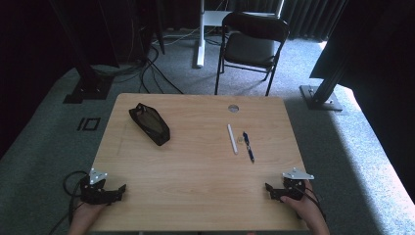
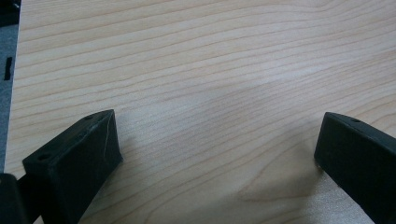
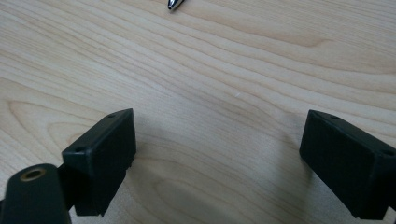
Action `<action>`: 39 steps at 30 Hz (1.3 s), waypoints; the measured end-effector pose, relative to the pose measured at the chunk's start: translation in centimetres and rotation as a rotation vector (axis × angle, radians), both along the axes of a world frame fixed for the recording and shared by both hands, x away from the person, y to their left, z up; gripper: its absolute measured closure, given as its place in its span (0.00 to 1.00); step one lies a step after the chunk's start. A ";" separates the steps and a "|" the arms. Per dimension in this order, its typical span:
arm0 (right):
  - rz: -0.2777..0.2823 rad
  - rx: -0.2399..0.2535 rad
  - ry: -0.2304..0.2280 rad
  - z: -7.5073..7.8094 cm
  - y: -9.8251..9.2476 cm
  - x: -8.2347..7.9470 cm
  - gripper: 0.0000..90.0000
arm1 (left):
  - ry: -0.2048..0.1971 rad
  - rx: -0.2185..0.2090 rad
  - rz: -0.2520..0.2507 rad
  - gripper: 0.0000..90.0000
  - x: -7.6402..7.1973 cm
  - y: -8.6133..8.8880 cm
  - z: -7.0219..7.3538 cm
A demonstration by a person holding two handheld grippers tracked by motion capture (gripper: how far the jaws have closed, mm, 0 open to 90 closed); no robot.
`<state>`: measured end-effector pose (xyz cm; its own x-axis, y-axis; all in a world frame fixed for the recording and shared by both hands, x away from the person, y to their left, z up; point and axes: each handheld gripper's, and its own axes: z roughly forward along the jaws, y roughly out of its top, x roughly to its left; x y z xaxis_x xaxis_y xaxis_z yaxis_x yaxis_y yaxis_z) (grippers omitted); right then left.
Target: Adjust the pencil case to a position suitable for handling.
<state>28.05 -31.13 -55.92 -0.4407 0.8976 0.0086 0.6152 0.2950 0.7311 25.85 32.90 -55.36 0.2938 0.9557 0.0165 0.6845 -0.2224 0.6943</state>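
A pale wooden bench (image 1: 195, 147) is seen from above, with a person's hands coming in from the near edge. The left tool (image 1: 119, 192) rests on the bench at the near left corner, its jaws spread wide with only bare wood grain between them. The right tool (image 1: 270, 190) rests at the near right corner, likewise wide open and holding nothing.

A blue pen (image 1: 248, 146) lies on the right half of the bench, farther from the person than the right tool and apart from it. Just beside the pen, to its left, lies a white stick-shaped object (image 1: 232, 138), with a small round item (image 1: 240, 140) between the two. In the right gripper view, the pen's metal tip (image 3: 174, 4) shows at the top edge, ahead of the open jaws. A black mesh pouch (image 1: 149, 124) lies on the far left part of the bench, well apart from both tools.
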 end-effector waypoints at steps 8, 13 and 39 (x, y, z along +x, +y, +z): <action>-0.001 0.000 0.000 0.0 0.0 0.0 0.12 | 0.000 0.000 -0.001 0.01 0.0 0.0 0.0; -0.007 -0.003 -0.001 0.0 0.3 0.3 0.12 | 0.000 0.000 -0.001 0.01 0.0 0.0 0.0; 0.055 0.008 -0.034 1.9 4.8 2.9 0.12 | 0.001 0.001 -0.005 0.01 0.0 0.0 0.0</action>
<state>30.94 -26.34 -54.05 -0.4893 0.8721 0.0003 0.5734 0.3215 0.7536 25.85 32.95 -55.35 0.2984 0.9543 0.0170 0.6840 -0.2263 0.6935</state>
